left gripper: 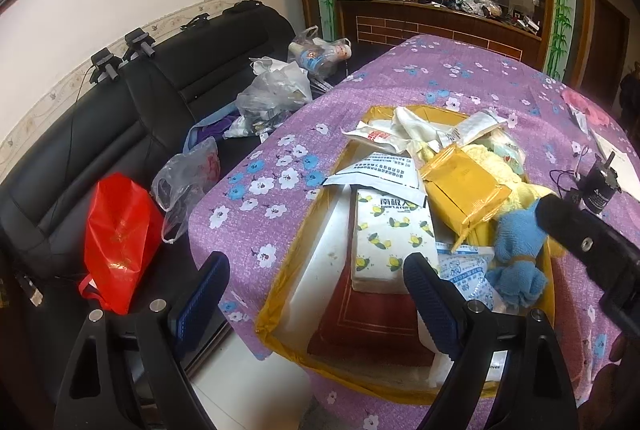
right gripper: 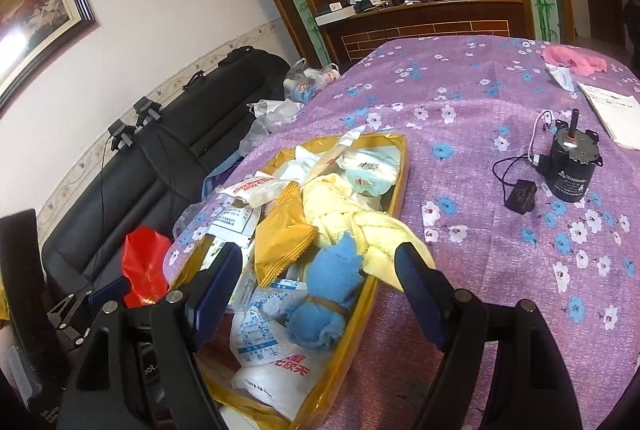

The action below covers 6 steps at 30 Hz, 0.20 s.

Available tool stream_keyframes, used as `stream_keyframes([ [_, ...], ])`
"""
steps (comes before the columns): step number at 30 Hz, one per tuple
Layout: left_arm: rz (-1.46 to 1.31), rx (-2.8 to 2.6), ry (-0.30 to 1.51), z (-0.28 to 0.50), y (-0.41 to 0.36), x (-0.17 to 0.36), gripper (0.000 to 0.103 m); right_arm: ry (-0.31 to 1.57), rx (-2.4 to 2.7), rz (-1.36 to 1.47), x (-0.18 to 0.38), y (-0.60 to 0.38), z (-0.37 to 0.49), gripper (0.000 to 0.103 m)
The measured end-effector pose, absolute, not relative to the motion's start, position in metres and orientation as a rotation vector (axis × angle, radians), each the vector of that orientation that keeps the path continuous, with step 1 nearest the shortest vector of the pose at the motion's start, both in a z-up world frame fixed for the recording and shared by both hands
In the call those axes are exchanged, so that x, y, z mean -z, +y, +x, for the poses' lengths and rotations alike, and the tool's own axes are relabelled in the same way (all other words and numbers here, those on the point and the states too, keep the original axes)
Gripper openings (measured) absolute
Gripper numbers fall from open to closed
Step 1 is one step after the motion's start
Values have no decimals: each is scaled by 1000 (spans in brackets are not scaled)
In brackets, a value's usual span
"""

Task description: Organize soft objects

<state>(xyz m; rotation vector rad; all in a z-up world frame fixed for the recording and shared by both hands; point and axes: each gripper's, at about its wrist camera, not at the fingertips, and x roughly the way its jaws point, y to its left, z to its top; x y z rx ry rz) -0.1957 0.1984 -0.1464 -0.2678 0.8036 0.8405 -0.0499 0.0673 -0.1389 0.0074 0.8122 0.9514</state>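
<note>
Soft objects fill a shallow yellow tray (left gripper: 276,314) that lies on the table (left gripper: 280,110), which wears a purple cloth with white and blue flowers.

The left gripper (left gripper: 316,294) has its jaws released and wide apart; nothing is between them. Its right finger hangs over the tray, just in front of a white tissue pack (left gripper: 390,230) printed with small lemons, and its left finger is past the table edge. The right gripper (right gripper: 320,290) also stands wide and grasps nothing. Between its 2 fingers, lower down, lies a blue plush piece (right gripper: 328,294); I cannot tell if the fingers touch anything.

Further in the tray are a yellow foil pack (right gripper: 284,242), a pale yellow towel (right gripper: 360,226) and white packets with Chinese writing, some red, some blue, too small for me to read.

Only the right wrist view shows clearly a black cylindrical motor (right gripper: 568,166) with wires on the cloth, a pink cloth (right gripper: 572,60) at the far edge, and white papers (right gripper: 612,114). The left wrist view shows better the black sofa (left gripper: 120,134) beside the table, with a red bag (left gripper: 120,238) and clear plastic bags (left gripper: 272,94) on it.
</note>
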Motion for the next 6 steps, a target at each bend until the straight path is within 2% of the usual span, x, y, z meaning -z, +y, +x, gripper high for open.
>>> stream_keyframes([
  [6, -277, -832, 788, -198, 205, 147, 91, 808, -948, -2, 142, 73, -51, 78],
])
